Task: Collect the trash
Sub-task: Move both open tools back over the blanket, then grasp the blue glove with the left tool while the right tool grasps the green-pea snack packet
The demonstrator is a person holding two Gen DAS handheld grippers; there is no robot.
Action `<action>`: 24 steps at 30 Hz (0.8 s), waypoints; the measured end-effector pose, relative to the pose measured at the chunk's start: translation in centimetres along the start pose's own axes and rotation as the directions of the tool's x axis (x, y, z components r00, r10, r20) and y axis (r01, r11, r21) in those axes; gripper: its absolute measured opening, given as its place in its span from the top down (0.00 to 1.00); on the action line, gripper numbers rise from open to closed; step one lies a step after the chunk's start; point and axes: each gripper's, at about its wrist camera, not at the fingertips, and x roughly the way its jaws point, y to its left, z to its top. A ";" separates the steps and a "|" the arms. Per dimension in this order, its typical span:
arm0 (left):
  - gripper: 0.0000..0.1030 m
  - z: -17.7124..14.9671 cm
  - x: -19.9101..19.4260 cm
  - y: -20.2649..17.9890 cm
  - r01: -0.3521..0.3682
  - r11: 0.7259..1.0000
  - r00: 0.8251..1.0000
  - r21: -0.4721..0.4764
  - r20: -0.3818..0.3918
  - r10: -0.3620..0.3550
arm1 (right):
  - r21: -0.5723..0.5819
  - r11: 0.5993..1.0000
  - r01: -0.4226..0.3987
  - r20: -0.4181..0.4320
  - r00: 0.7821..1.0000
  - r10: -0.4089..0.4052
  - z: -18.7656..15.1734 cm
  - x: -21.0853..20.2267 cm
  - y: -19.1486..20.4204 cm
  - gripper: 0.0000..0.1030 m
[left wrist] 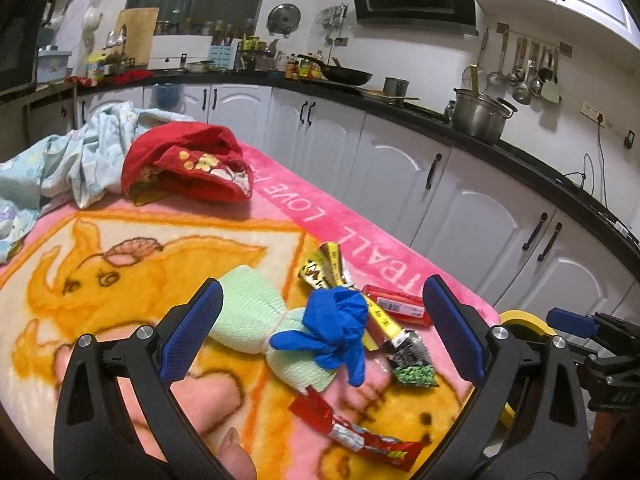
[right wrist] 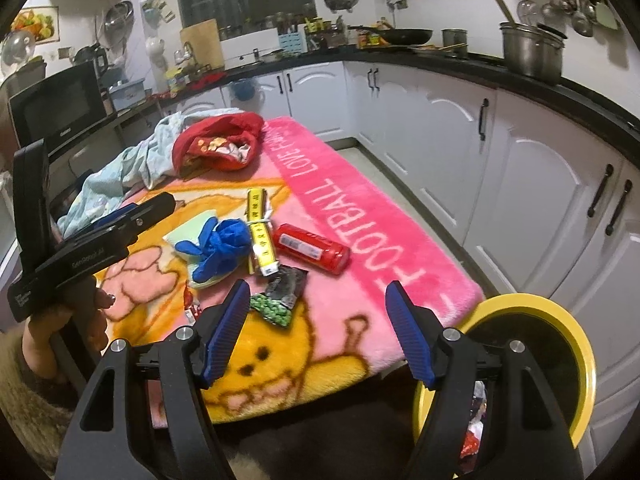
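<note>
A pile of trash lies on the pink cartoon blanket (left wrist: 120, 264): a crumpled blue glove (left wrist: 334, 330) on a pale green cloth (left wrist: 248, 312), yellow wrappers (left wrist: 324, 268), a red packet (left wrist: 400, 304), a green-pea packet (left wrist: 412, 370) and a red wrapper (left wrist: 360, 436). My left gripper (left wrist: 320, 332) is open, its jaws either side of the glove, just above it. My right gripper (right wrist: 318, 332) is open and empty above the blanket's near edge, with the pea packet (right wrist: 276, 304) beside its left finger. The glove (right wrist: 218, 246) and red packet (right wrist: 310, 248) lie beyond. A yellow-rimmed bin (right wrist: 532, 360) stands at lower right.
A red cloth (left wrist: 188, 168) and a light blue cloth (left wrist: 60, 164) lie at the blanket's far end. White kitchen cabinets (left wrist: 440, 184) run along the right under a black counter with pots. The bin rim (left wrist: 524, 320) shows beside the right gripper.
</note>
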 end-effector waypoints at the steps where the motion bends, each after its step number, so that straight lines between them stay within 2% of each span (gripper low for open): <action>1: 0.11 -0.1 0.1 0.2 0.003 1.000 1.000 -0.003 -0.006 -0.003 | -0.003 1.000 -0.004 -0.005 1.000 0.004 0.0 0.4 0.2 0.34; 6: 0.21 -0.5 0.9 1.5 0.029 0.999 0.998 -0.039 -0.046 -0.031 | -0.015 1.000 -0.016 -0.030 0.999 0.015 0.1 2.2 0.9 0.34; 13: 0.42 -1.3 2.5 2.8 0.067 0.994 0.991 -0.081 -0.114 -0.077 | -0.022 1.000 -0.023 -0.074 0.997 0.021 -0.1 4.8 1.4 0.34; 17: 0.46 -1.8 3.1 3.0 0.091 0.991 0.984 -0.095 -0.141 -0.104 | -0.033 0.999 -0.029 -0.098 0.995 0.026 -0.3 6.3 1.8 0.34; 24: 0.59 -2.5 4.0 3.4 0.114 0.987 0.976 -0.113 -0.171 -0.132 | -0.027 0.998 -0.048 -0.143 0.989 0.043 -0.5 8.8 2.4 0.34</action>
